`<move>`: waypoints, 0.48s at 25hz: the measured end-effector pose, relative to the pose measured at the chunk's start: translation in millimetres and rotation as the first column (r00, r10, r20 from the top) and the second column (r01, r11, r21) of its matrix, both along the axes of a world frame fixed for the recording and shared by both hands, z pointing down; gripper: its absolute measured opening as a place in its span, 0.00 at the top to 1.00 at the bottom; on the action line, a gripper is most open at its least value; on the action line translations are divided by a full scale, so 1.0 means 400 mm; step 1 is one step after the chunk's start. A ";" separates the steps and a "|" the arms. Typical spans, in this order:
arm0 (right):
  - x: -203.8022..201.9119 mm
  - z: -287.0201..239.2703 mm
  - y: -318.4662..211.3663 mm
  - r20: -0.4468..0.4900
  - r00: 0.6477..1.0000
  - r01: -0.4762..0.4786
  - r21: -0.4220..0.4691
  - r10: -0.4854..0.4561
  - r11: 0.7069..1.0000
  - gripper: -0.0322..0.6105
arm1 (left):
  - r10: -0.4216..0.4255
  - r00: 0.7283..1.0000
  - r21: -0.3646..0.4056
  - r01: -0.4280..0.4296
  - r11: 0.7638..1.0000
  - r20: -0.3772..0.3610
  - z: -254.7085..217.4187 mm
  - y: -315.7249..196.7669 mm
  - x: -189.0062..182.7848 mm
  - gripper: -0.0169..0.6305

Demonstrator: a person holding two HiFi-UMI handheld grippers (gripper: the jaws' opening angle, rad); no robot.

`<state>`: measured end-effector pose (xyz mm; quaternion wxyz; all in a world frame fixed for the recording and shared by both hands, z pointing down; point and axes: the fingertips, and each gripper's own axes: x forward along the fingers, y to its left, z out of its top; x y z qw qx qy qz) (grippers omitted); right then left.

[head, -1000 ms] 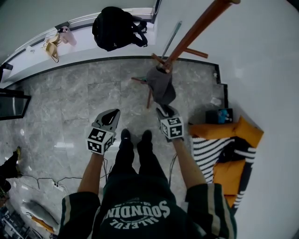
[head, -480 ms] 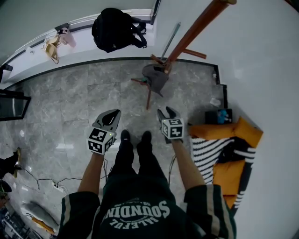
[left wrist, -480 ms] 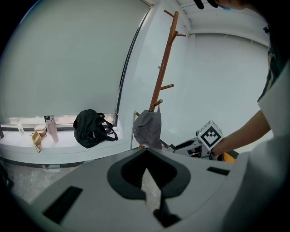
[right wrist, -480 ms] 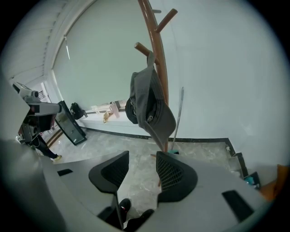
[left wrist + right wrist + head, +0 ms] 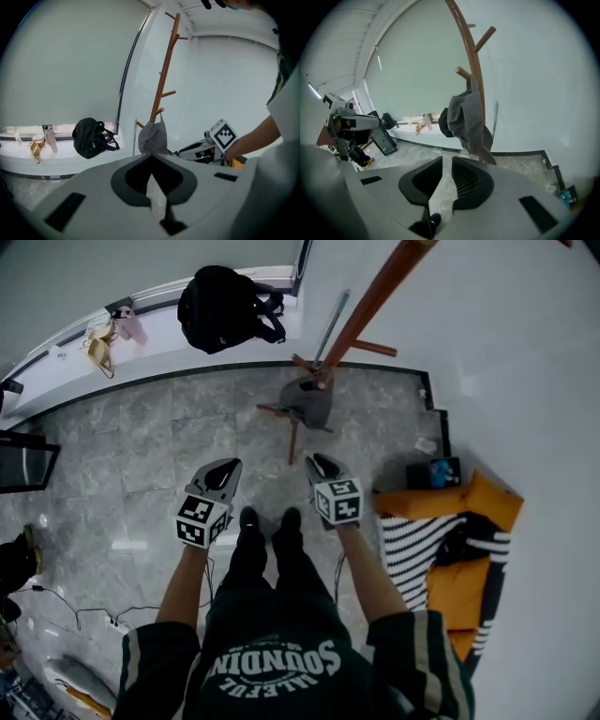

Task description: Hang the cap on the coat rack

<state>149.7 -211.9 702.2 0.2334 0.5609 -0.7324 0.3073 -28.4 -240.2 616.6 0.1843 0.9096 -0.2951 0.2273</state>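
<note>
1. My right gripper (image 5: 445, 161) holds nothing. Its jaws are closing, with a narrow gap left between the pads and only floor showing through it.
2. My left gripper (image 5: 152, 161) has its jaws drawn together at the tips, and nothing sits between them.
3. The grey cap (image 5: 309, 401) hangs from a low peg of the wooden coat rack (image 5: 375, 301), draping down beside the pole, apart from both grippers.
4. In the head view both grippers sit low in front of me, side by side, pointing toward the rack.
5. A black backpack (image 5: 220, 306) rests on the white ledge to the left of the rack.
</note>
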 end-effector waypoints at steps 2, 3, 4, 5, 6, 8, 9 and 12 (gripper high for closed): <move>-0.005 -0.035 -0.005 -0.002 1.000 0.010 0.035 -0.009 0.999 0.90 | 0.007 1.000 0.009 -0.007 1.000 -0.005 -0.013 -0.003 0.011 0.97; -0.008 -0.053 -0.007 -0.004 1.000 0.014 0.054 -0.013 0.998 0.92 | 0.011 1.000 0.010 -0.011 1.000 -0.008 -0.020 -0.004 0.016 0.97; -0.009 -0.071 -0.009 -0.007 1.000 0.016 0.073 -0.016 0.997 0.93 | 0.014 1.000 0.010 -0.014 1.000 -0.012 -0.028 -0.004 0.022 0.97; -0.010 -0.088 -0.011 -0.009 1.000 0.016 0.090 -0.015 0.996 0.93 | 0.018 1.000 0.011 -0.018 1.000 -0.015 -0.036 -0.004 0.027 0.97; -0.009 -0.105 -0.013 -0.010 1.000 0.014 0.104 -0.013 0.994 0.94 | 0.022 1.000 0.015 -0.022 1.000 -0.018 -0.045 -0.006 0.032 0.97; -0.008 -0.141 -0.017 -0.009 1.000 0.007 0.132 -0.006 0.991 0.95 | 0.030 0.999 0.030 -0.029 0.999 -0.024 -0.065 -0.010 0.040 0.97; -0.008 -0.161 -0.020 -0.007 1.000 0.005 0.149 -0.004 0.989 0.95 | 0.034 0.999 0.040 -0.033 0.999 -0.026 -0.075 -0.012 0.045 0.97; -0.007 -0.220 -0.030 -0.007 1.000 0.000 0.205 0.002 0.979 0.95 | 0.046 0.998 0.074 -0.043 0.996 -0.036 -0.109 -0.019 0.058 0.97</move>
